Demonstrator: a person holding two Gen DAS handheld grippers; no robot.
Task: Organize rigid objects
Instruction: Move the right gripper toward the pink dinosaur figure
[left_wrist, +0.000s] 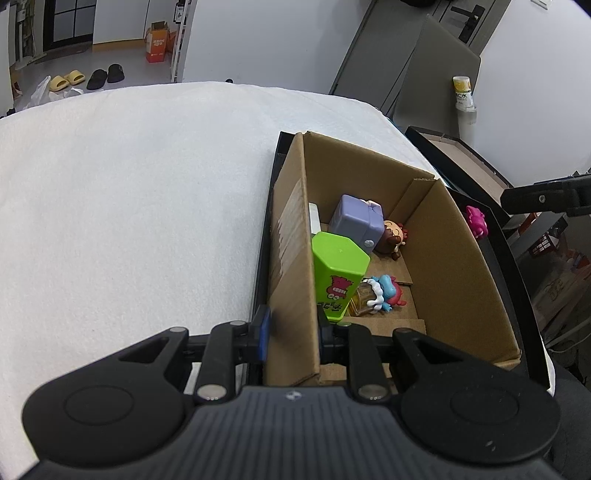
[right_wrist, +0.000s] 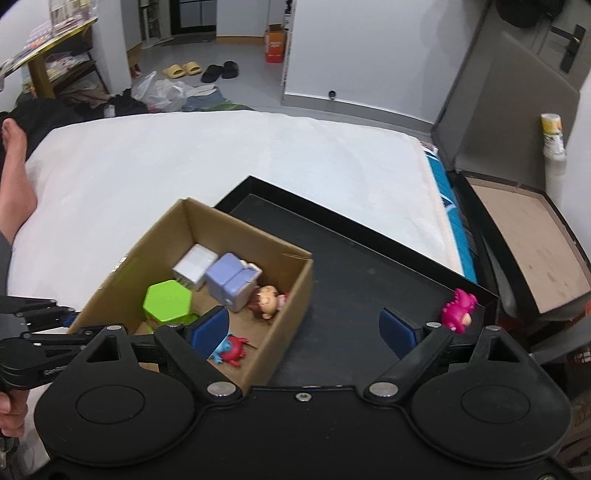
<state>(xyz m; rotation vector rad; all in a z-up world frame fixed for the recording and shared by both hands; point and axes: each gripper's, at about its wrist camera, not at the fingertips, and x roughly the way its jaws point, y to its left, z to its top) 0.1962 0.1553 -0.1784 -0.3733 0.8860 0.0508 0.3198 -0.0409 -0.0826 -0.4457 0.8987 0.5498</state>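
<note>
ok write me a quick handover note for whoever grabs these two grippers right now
Left gripper: shut on the cardboard box near-side wall, steadying it.
Right gripper: open, empty, above the box's edge and the black tray.
Done: in the box are the green hexagonal container, purple block, white block, brown-haired figurine and blue-red figurine.
Left: the pink figurine sits on the tray outside the box; probably goes in next.

Two close wrist fisheyes angled steeply down, both sharing the cardboard box (left_wrist: 436, 236) on the black tray (right_wrist: 354, 280).
</note>
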